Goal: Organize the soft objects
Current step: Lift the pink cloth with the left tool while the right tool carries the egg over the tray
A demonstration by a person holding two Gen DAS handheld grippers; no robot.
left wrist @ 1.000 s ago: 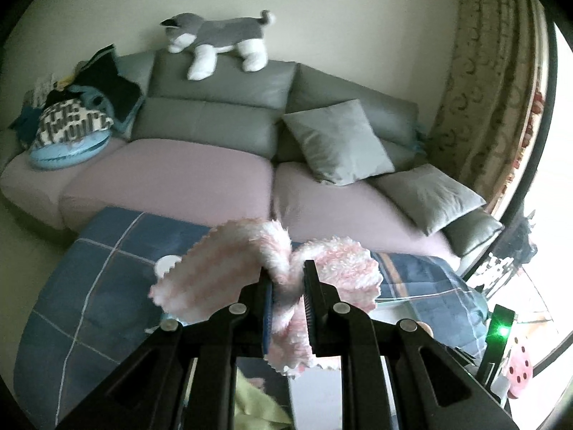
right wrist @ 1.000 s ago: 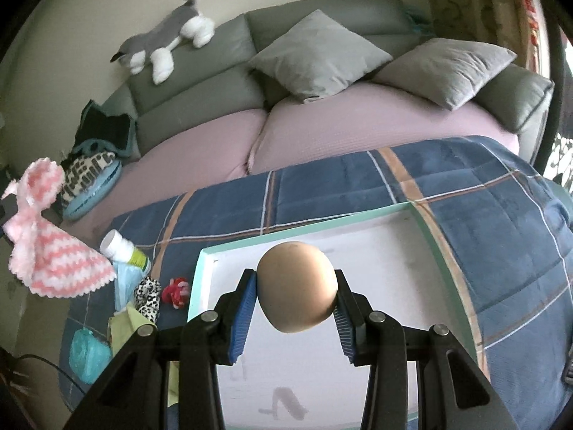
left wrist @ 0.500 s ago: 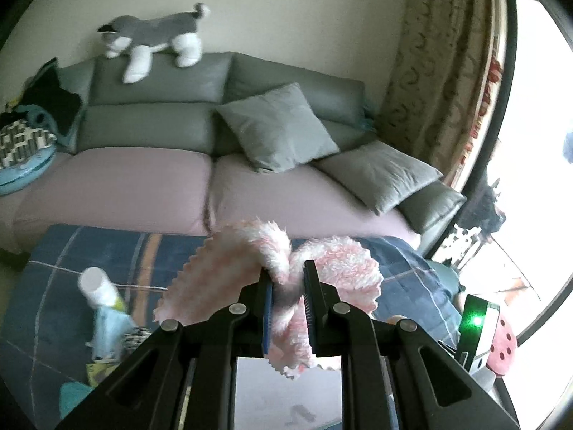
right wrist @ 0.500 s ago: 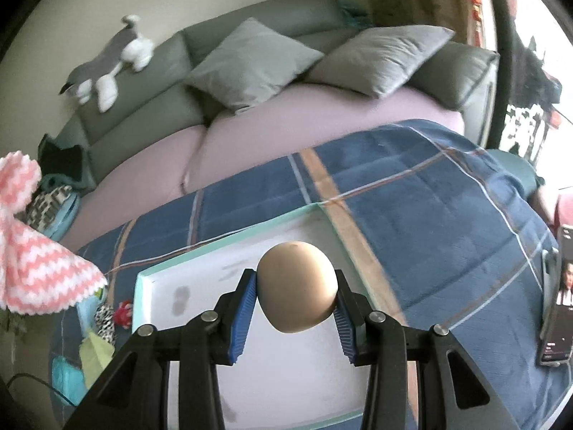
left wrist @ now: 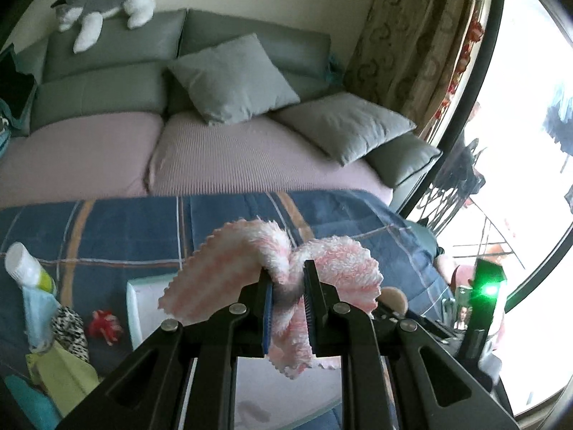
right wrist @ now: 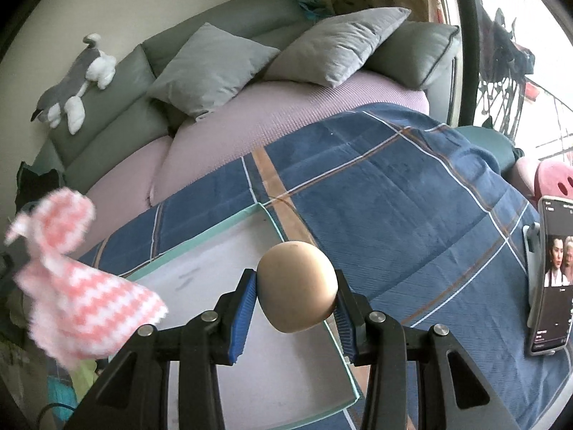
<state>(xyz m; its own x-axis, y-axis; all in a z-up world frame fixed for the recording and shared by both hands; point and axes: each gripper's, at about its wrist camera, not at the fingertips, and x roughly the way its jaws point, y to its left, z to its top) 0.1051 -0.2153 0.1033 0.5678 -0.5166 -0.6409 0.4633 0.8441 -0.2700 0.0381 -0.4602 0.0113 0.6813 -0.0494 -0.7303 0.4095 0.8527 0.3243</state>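
Two grippers are in our hands, and each is clenched on something soft. Our left gripper (left wrist: 288,286) pinches a pink-and-white fluffy cloth (left wrist: 250,261) at its bunched middle, so the zigzag-edged ends flop out toward ten and two o'clock of the jaws while a tail hangs down between the fingers. Our right gripper (right wrist: 295,299) squeezes a tan egg-shaped ball (right wrist: 297,291) between its blue pads, the ball bulging above them. Both loads hang over a white tray with a mint-green rim (right wrist: 200,238) that lies on the blue plaid blanket (right wrist: 394,208); in the right wrist view the ball sits above the tray's three o'clock edge and the cloth appears, blurred, at nine o'clock. At eight o'clock in the left wrist view we see a small heap on the blanket beside the tray: a white-capped bottle (left wrist: 27,268), a leopard-print piece (left wrist: 70,326), a red scrunchie-like item (left wrist: 105,326) and a yellow cloth (left wrist: 62,376). A phone on a stand (right wrist: 553,276) stands at three o'clock.
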